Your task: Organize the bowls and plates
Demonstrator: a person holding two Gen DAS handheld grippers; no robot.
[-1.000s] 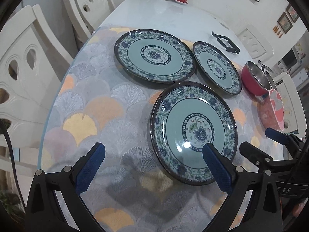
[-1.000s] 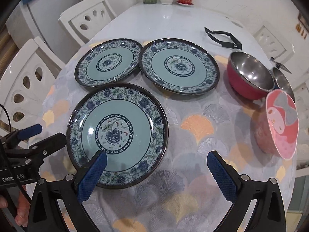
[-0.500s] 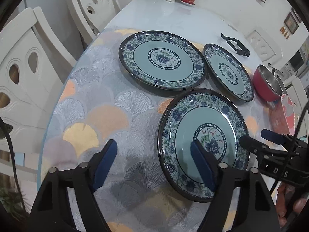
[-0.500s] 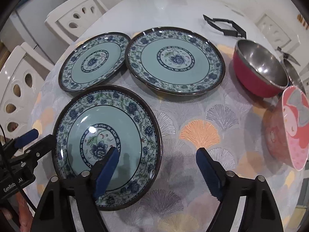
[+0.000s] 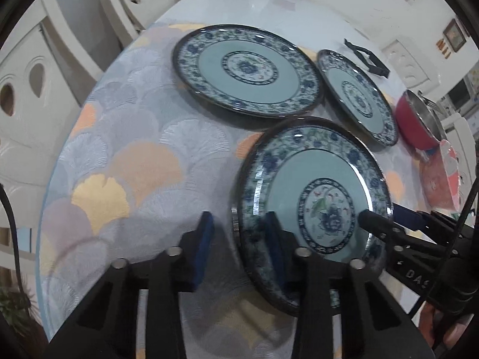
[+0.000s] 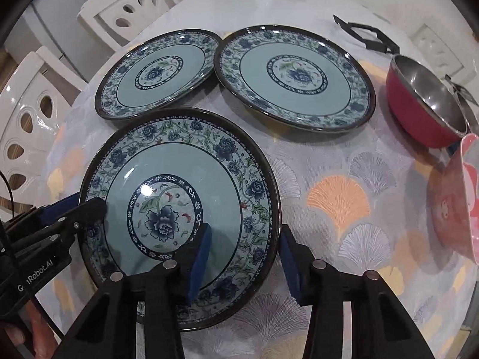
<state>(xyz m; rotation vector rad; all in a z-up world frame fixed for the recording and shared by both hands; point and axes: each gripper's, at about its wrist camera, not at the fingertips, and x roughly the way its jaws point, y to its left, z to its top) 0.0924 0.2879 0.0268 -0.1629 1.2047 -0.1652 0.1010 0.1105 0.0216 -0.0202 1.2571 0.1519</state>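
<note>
A round white worktop (image 6: 299, 3), half covered by a cloth (image 6: 338, 197) printed with grey, orange and yellow fan shapes, stands among white chairs (image 6: 131, 3) with oval cut-outs in their backs; framed pictures (image 5: 455, 34) hang on the pale wall beyond.

Landmark is the nearest plate (image 6: 179, 212), the nearest of three alike: a teal field, a blue peony medallion at the centre, a band of blue flowers and green vines, a dark rim. Just behind it lie the left-hand plate (image 6: 158, 74) and the larger right-hand plate (image 6: 295, 77), their rims almost meeting. Well to its right sit a red bowl (image 6: 425, 110) with a steel lining and a pink bowl (image 6: 455, 203) tipped on its side, and further back a black folding stand (image 6: 371, 37).

The left hand-held gripper (image 5: 239, 239) straddles the nearest plate's left rim, one blue pad outside and one over the teal field, jaws closing, not yet visibly pressing. The right hand-held gripper (image 6: 244, 251) straddles the plate's right rim likewise, its jaws half open and closing with clear gaps either side.
</note>
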